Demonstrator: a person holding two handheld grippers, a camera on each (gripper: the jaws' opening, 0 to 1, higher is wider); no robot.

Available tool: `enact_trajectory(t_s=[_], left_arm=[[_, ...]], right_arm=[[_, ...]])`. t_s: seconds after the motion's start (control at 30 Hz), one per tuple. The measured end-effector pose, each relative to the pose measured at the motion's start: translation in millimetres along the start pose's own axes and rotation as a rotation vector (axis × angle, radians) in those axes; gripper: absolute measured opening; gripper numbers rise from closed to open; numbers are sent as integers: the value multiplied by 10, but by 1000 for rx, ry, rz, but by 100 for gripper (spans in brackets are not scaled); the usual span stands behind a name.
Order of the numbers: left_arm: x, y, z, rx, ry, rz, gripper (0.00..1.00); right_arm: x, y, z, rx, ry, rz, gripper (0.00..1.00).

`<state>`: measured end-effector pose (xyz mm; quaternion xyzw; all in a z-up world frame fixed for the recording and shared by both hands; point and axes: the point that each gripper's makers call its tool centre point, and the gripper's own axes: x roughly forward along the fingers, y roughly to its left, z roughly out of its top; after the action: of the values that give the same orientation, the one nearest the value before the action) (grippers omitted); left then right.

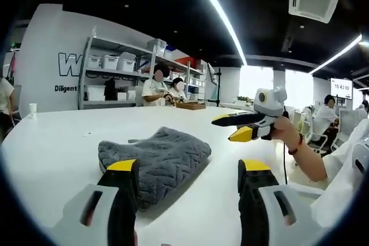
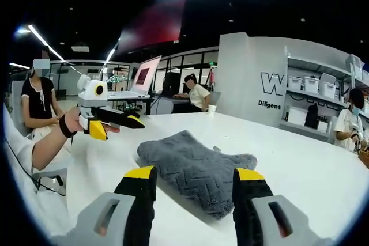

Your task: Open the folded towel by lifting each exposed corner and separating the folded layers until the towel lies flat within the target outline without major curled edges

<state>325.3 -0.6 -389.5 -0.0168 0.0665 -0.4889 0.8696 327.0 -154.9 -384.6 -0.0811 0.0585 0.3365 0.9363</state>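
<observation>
Looking along the left gripper point(image 1: 188, 171), we see its two yellow-tipped jaws standing apart with nothing between them, raised above the white table point(image 1: 52, 136). The grey folded towel point(image 1: 158, 156) lies on that table at about 11 o'clock from the gap, its near edge passing behind the left jaw; whether jaw and cloth touch we cannot tell. The towel is bunched and layered, with a quilted wavy surface.

At 2 o'clock the right gripper point(image 1: 237, 128) hovers over the table, held in a hand point(image 1: 283, 129) with a red band on the wrist; its jaws are apart and empty.

In the right gripper view its own jaws rise parted around open air, and the towel point(image 2: 196, 168) lies just beyond them toward 12 o'clock. The left gripper point(image 2: 115, 124) hangs at 10 o'clock, well apart from the cloth.

Behind stand shelves with bins point(image 1: 115, 64) and seated people point(image 1: 154, 87)
</observation>
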Motion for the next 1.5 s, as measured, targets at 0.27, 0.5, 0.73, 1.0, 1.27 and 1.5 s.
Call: enact_trajectory(t_s=[0.27,0.5,0.73,1.0,1.27,1.5], left_arm=[[9,40,16,-18,-2,9,68],[11,12,21,-16,0,1,67],[30,64,32,-27,-1,24,68],[56,88,17,-33,2,31,68],[119,101,4,-42,3,32,68],[137,181,18,-54,-2,45,68]], right_arm=[[28,-21,-24,-3,18,-3,50],[49,-43,-36,1,22,-6,50],[86,-78,-31,7,30,-14,45],[98,-20,-30,15,28,1,46],[123,-94,55,19,19,-3,45],[157,-104,72,11,17,-4,45]])
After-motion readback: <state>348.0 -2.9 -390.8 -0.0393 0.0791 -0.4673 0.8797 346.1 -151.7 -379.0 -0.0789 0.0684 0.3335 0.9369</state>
